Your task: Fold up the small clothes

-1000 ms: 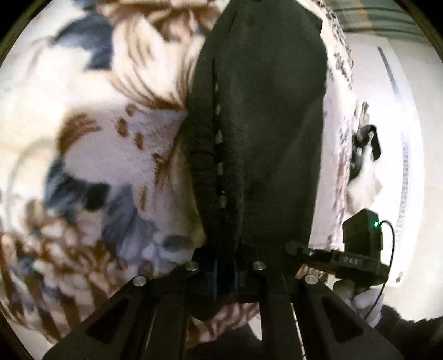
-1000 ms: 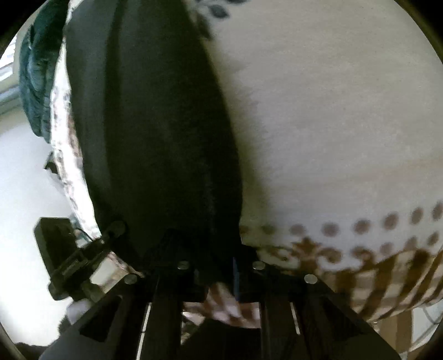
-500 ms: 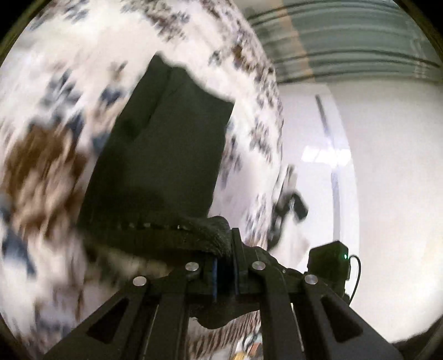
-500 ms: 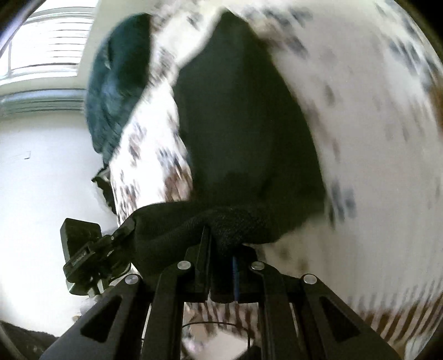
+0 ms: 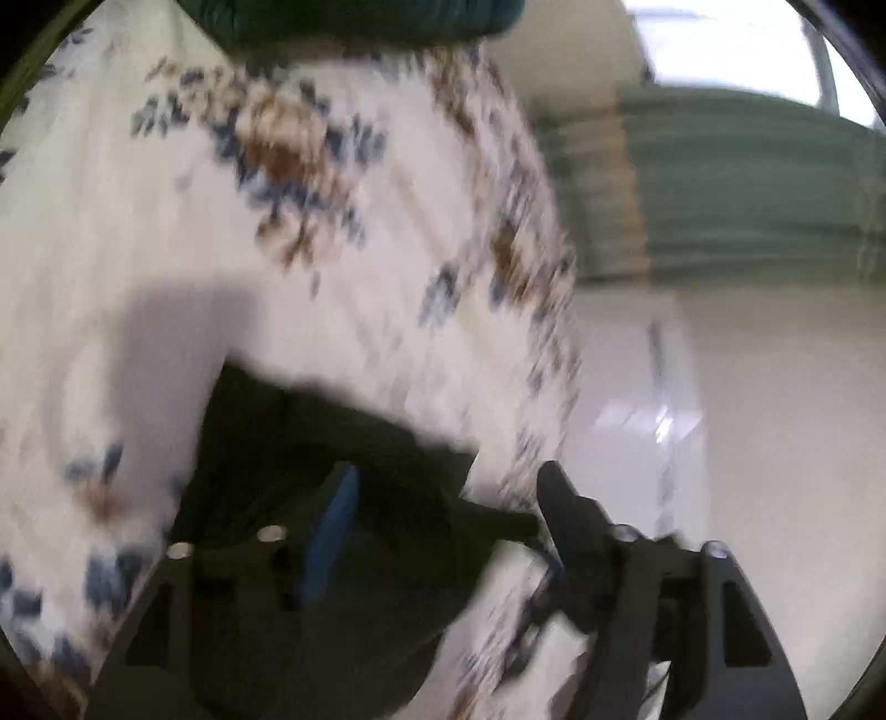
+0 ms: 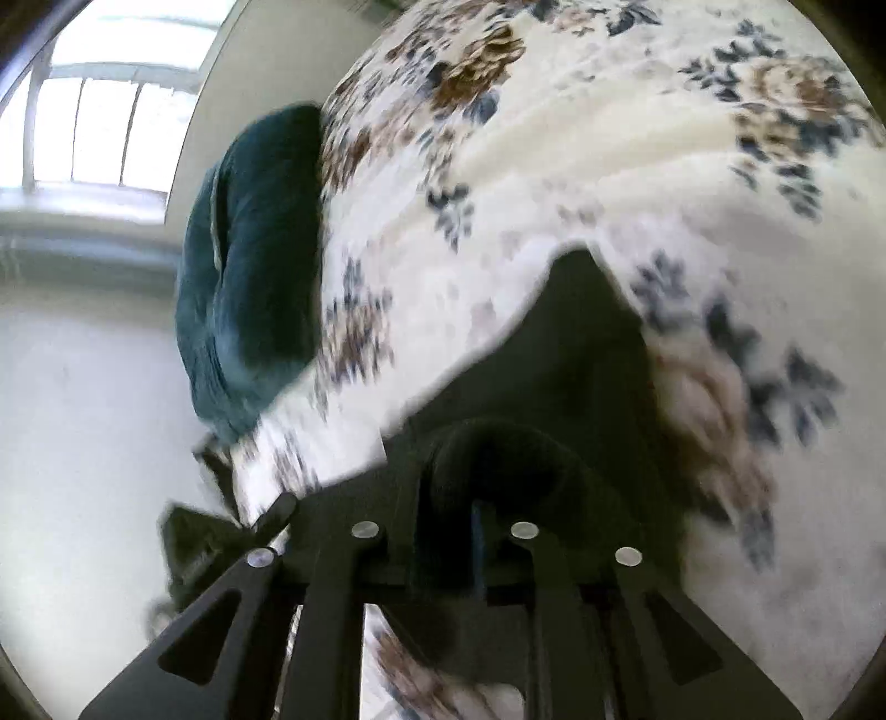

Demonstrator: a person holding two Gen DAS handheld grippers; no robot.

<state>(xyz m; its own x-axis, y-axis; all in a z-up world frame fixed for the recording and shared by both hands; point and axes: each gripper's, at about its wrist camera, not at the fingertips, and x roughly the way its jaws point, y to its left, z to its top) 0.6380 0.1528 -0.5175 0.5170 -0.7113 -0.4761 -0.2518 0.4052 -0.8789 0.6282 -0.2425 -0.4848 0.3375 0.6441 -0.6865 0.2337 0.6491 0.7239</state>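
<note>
A small black knitted garment (image 5: pixel 332 443) lies doubled over on a floral blanket (image 5: pixel 277 221). My left gripper (image 5: pixel 448 498) is open just above the garment; its blue-padded left finger (image 5: pixel 329 531) and black right finger (image 5: pixel 559 504) stand wide apart with the cloth lying loose between them. In the right wrist view my right gripper (image 6: pixel 476 515) is shut on a rolled fold of the same black garment (image 6: pixel 581 343), which bulges over the fingertips. The rest of the garment spreads forward on the blanket (image 6: pixel 637 138).
A dark teal folded cloth (image 6: pixel 249 266) lies at the blanket's far edge, also at the top of the left wrist view (image 5: pixel 360 22). White floor (image 5: pixel 775 415) lies beyond the bed's edge. A window (image 6: pixel 83 127) and wall are behind.
Both grippers carried the garment's near edge forward over itself, so it now lies doubled. My left gripper has opened and let go of the cloth. My right gripper still pinches it.
</note>
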